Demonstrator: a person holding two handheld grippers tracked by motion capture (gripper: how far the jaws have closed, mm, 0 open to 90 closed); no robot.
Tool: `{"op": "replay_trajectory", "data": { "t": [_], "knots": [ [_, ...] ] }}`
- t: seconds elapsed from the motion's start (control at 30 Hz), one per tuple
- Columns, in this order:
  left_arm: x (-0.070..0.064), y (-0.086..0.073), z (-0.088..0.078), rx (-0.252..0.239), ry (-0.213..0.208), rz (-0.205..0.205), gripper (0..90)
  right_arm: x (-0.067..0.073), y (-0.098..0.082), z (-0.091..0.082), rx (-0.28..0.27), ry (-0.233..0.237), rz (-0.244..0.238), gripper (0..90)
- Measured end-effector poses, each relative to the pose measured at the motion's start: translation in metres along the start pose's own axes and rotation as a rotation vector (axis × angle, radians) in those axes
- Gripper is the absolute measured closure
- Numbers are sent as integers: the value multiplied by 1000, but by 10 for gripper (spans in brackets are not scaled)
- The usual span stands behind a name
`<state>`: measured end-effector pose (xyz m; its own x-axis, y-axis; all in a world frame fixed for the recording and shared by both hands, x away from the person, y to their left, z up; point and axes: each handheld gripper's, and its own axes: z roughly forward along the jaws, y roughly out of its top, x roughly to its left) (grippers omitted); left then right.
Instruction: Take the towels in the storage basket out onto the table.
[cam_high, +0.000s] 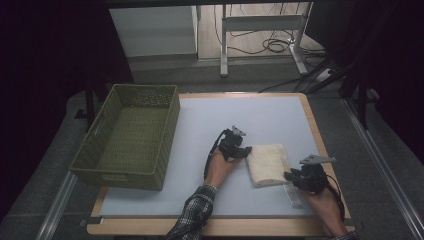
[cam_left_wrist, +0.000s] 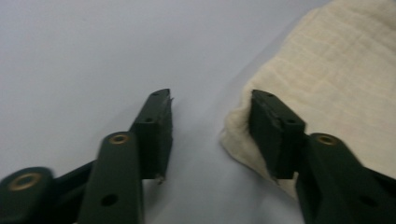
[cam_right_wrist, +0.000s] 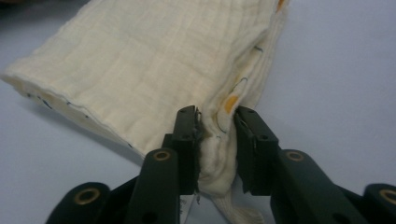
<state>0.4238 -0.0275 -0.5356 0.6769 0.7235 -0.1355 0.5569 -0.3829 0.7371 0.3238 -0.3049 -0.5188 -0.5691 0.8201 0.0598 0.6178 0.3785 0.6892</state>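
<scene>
right gripper (cam_right_wrist: 217, 140) at the lower middle of its view pinches a corner of the folded cream muslin cloth (cam_high: 268, 164) — right of centre on the table; left gripper (cam_left_wrist: 210, 135) spread, one jaw on the cloth's edge.

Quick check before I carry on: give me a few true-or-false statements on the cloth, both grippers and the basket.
1. The right gripper pinches a corner of the folded cream cloth. True.
2. The left gripper is clamped on the cloth. False: one jaw lies against the cloth's edge, the other stands apart on the bare mat.
3. The green basket holds the cloth. False: the cloth lies on the mat, right of the basket.
4. The basket sits at the table's left side. True.
</scene>
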Motion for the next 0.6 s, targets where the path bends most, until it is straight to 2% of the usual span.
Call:
{"op": "replay_trajectory", "data": {
  "t": [0.03, 0.07, 0.1, 0.13, 0.27, 0.3, 0.33, 0.37, 0.4, 0.47, 0.6],
  "knots": [
    [0, 1, 0, 6, -30, -6, 595, -1, 0, 0, 1, 5, 10, 743],
    [0, 1, 0, 6, -30, -6, 660, -1, 0, 0, 1, 5, 10, 743],
    [0, 1, 1, 12, -103, -26, 751, -3, -1, 0, -6, 23, 45, 793],
    [0, 1, 1, 12, -103, -26, 806, -4, -2, 0, -12, 43, 68, 816],
    [-4, 4, 1, 23, -92, -3, 841, -5, -3, 0, -17, 57, 100, 836],
    [-4, 4, 0, 24, -90, -1, 855, -6, -2, -1, -7, 85, 116, 838],
    [-5, 5, -1, 24, -85, 4, 855, -6, -2, -1, -7, 85, 116, 838],
    [-5, 6, -5, -4, -70, 22, 864, -7, -1, -3, -28, 112, 132, 838],
    [-5, 6, -5, -4, -70, 22, 863, -7, -1, -3, -28, 112, 132, 838],
    [-3, 11, -13, -36, -76, 26, 859, -7, 1, -9, -55, 132, 129, 838],
    [-5, 14, -21, -44, -56, 50, 854, -4, 3, -12, -63, 142, 116, 837]
  ]
}}
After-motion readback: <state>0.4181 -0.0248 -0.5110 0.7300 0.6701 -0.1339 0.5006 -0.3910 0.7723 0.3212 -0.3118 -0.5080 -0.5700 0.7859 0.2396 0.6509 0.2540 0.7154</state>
